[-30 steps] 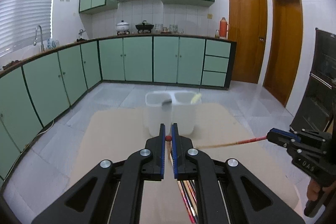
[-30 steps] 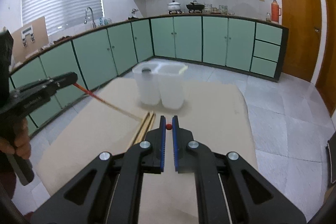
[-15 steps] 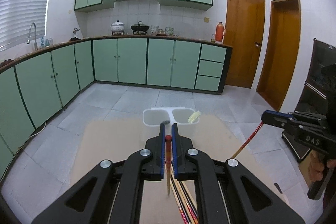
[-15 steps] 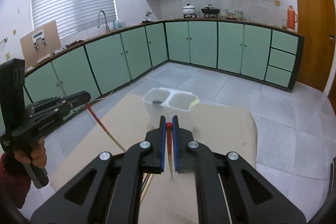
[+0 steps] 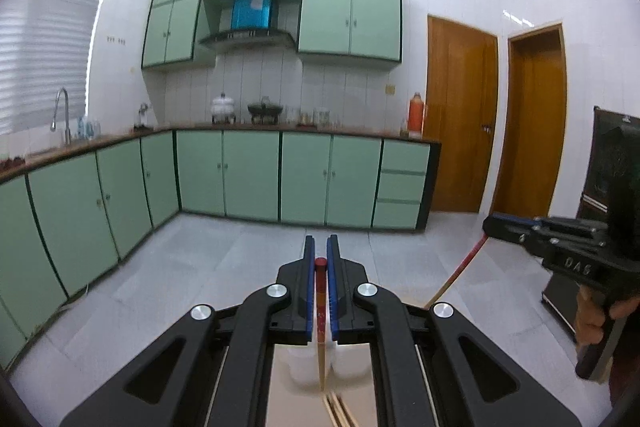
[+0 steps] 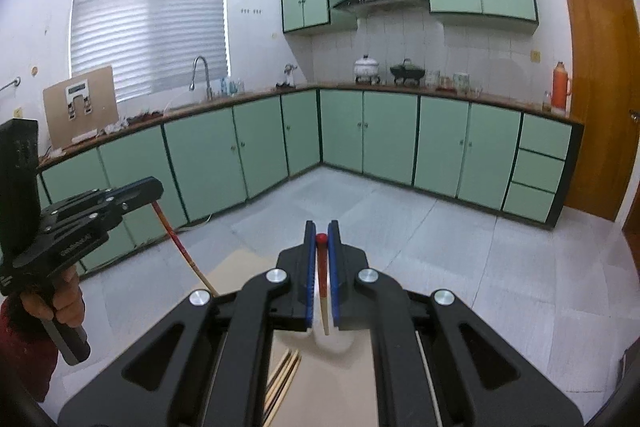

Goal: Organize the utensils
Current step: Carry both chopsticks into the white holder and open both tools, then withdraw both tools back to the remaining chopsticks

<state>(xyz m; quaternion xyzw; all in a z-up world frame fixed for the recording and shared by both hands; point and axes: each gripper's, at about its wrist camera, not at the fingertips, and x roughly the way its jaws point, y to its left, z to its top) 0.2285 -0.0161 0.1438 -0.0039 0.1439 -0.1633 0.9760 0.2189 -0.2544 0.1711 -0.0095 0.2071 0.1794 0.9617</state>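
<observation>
Both grippers are clamping a red-tipped chopstick each: the left gripper is pinching the left chopstick, the right gripper the right chopstick, both hanging tip-down over the desk. The white holder is sitting just below, mostly hidden I think, so I'd be lining each tip over a compartment before lowering, clear of the spare chopsticks.

Loose chopsticks lie on the mat, left of the holder.

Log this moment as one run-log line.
left gripper: shut on chopstick | right gripper: shut on chopstick | both above white holder | spare chopsticks on table
</observation>
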